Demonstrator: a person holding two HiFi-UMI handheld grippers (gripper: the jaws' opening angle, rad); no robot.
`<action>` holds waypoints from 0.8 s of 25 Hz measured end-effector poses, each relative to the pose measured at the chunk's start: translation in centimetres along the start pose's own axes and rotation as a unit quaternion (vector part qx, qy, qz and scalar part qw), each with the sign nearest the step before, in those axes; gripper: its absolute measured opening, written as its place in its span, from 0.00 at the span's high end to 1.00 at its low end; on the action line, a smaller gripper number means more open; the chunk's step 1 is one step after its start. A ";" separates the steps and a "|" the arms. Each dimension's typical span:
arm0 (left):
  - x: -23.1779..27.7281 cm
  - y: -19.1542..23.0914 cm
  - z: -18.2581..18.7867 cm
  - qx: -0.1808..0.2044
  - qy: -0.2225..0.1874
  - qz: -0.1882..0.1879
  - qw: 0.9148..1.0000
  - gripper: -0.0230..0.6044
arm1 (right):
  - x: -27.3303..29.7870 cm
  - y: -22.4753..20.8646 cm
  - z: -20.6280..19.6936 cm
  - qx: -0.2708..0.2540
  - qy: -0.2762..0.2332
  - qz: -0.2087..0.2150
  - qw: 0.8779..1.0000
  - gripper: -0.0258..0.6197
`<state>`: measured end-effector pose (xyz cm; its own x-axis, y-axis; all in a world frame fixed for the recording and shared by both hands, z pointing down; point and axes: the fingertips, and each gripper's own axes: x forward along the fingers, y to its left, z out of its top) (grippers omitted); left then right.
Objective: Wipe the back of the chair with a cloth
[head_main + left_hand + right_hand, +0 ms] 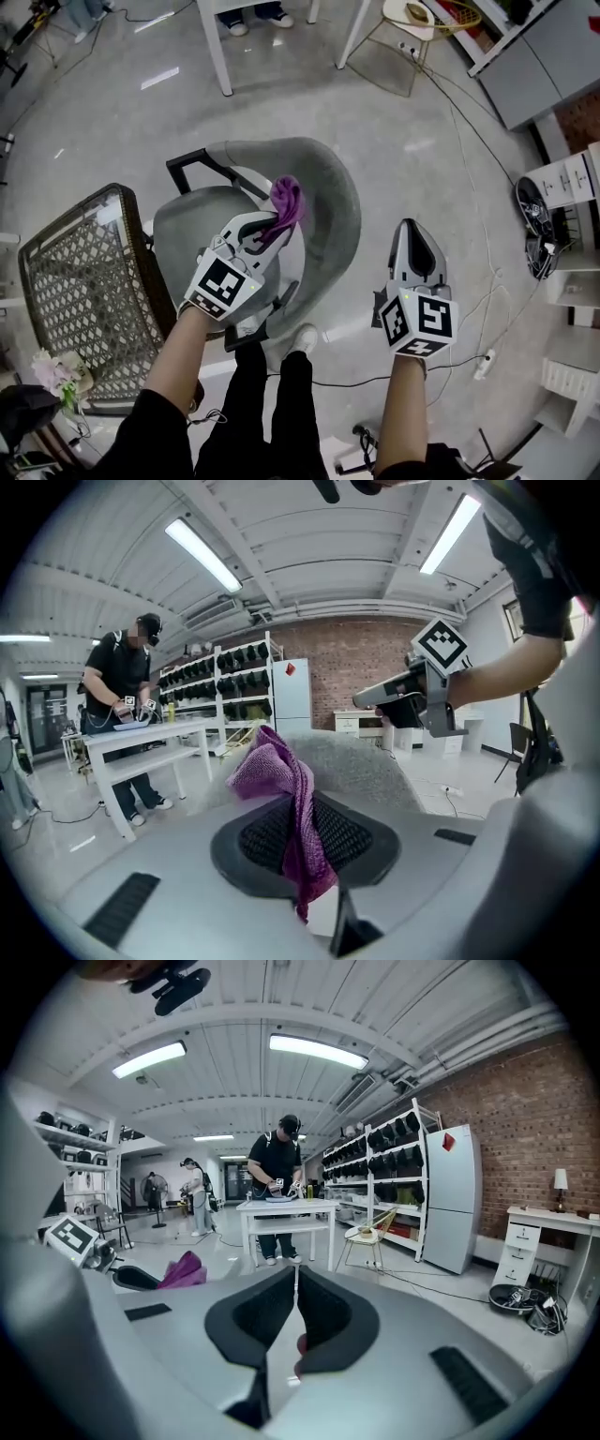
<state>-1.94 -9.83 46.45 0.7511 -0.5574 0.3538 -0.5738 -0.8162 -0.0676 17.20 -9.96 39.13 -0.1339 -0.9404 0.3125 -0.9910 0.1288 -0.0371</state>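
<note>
Cloth [288, 202], purple and bunched, is pinched between the jaws of the left gripper [272, 225], with a loose end hanging down below them. It is held up at the curved back of the grey chair [330, 192], on the side facing the seat. Whether the fabric is pressed onto the upholstery or hangs just short of it cannot be told. The right gripper [411, 230] is held off to the side of the chair, over the floor [450, 178], with its jaws drawn together and nothing between them.

The wiping step is judged to be in hand, at or close to its start. For the next move the cloth would need to be laid firmly on the backrest and drawn along its curve in even strokes. The grip should be kept tight so that the bunched fabric is not dragged out.
</note>
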 end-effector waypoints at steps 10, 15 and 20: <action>-4.7 4.4 5.9 -0.014 -0.025 0.078 0.997 0.85 | -1.5 1.3 4.5 -0.002 -0.014 0.013 1.000 0.92; -7.7 5.6 9.7 -0.024 -0.045 0.114 0.992 0.85 | -2.8 1.7 7.9 -0.009 -0.026 0.022 0.999 0.92; -10.6 5.9 12.8 -0.020 -0.054 0.136 0.989 0.85 | -4.1 2.2 11.1 -0.025 -0.040 0.026 0.999 0.92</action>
<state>-9.10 -10.65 30.36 0.5961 -0.7704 0.2262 -0.7703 -0.6282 -0.1098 15.56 -9.30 27.27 -0.1872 -0.9539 0.2345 -0.9815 0.1916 -0.0037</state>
